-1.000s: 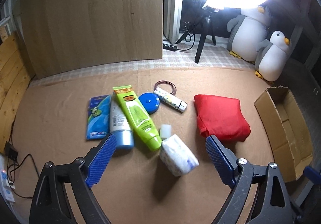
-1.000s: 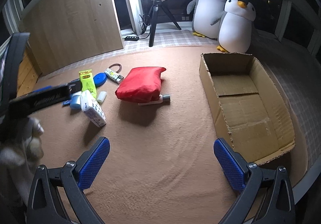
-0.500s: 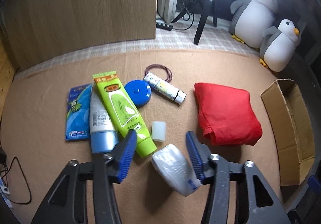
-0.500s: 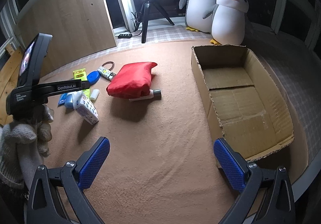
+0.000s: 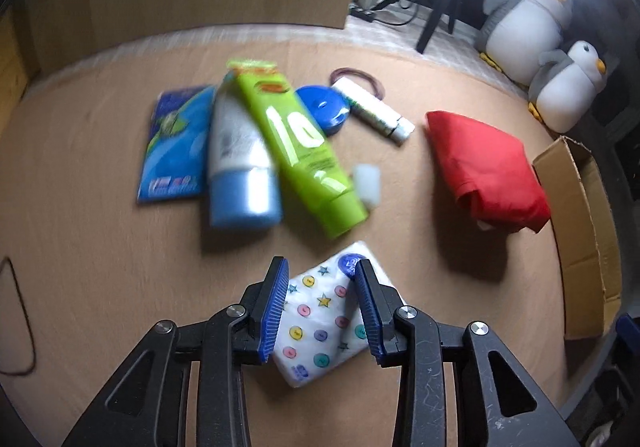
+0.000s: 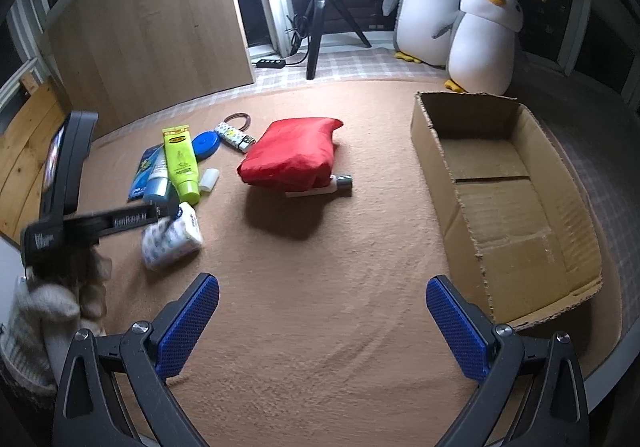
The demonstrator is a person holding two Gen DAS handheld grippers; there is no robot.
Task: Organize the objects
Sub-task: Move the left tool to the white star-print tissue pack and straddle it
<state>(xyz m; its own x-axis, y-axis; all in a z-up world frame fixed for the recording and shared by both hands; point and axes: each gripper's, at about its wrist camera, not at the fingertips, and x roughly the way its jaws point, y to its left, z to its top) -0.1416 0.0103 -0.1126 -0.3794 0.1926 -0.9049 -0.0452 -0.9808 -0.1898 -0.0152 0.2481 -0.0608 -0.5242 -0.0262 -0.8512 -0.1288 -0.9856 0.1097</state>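
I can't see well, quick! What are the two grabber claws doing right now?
Left gripper: closing around the tissue pack.
Right gripper: open, holding nothing.

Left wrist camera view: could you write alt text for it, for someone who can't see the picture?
The left gripper is closing its blue pads around a white tissue pack printed with coloured dots and stars, lying on a brown mat. Beyond lie a green tube, a blue-capped tube and a red pouch, with a cardboard box at right.
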